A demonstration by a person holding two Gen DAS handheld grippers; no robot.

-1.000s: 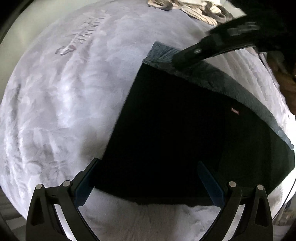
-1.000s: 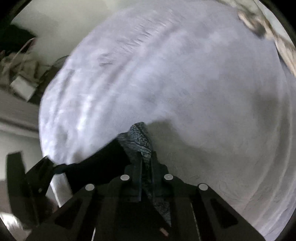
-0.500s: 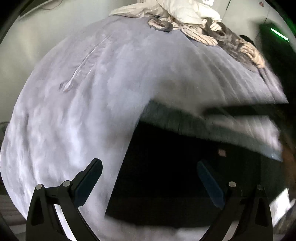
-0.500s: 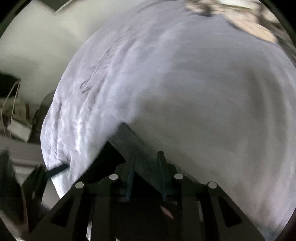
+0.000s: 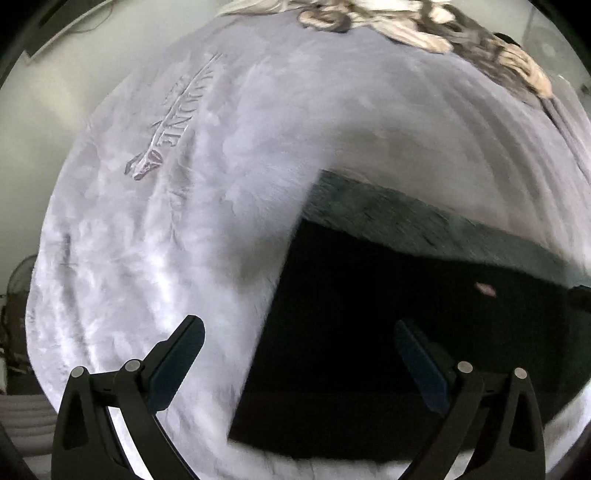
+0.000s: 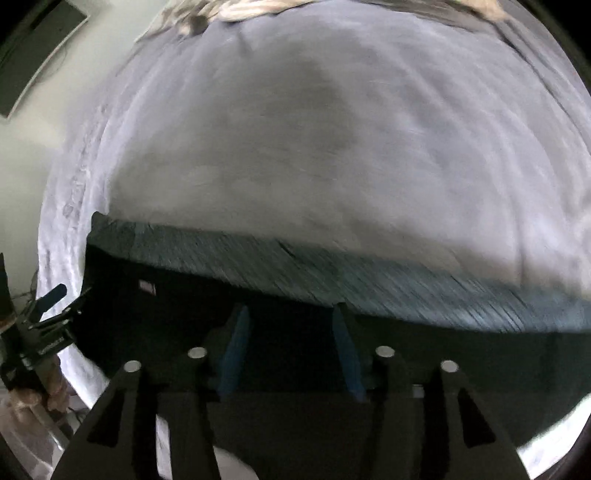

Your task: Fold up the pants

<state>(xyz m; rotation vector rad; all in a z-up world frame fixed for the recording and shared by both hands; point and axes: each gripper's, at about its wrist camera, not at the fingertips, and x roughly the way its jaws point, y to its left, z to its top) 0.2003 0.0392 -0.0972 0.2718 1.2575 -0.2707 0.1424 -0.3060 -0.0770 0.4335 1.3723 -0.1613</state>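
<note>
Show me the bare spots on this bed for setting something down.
Free: the grey plush blanket left of the folded black pants, and the stretch beyond them. Crowded: the far edge, under the heap of beige rumpled bedding.

A bed carries everything, covered by a pale grey plush blanket (image 5: pixel 229 206) with raised lettering at about 10 o'clock in the left wrist view. Dark folded pants (image 5: pixel 406 325) lie flat on the blanket toward 5 o'clock, a grey textured band along their far edge. A crumpled heap of beige and brown bedding (image 5: pixel 436 29) lies on the blanket at 12 to 1 o'clock.
</note>
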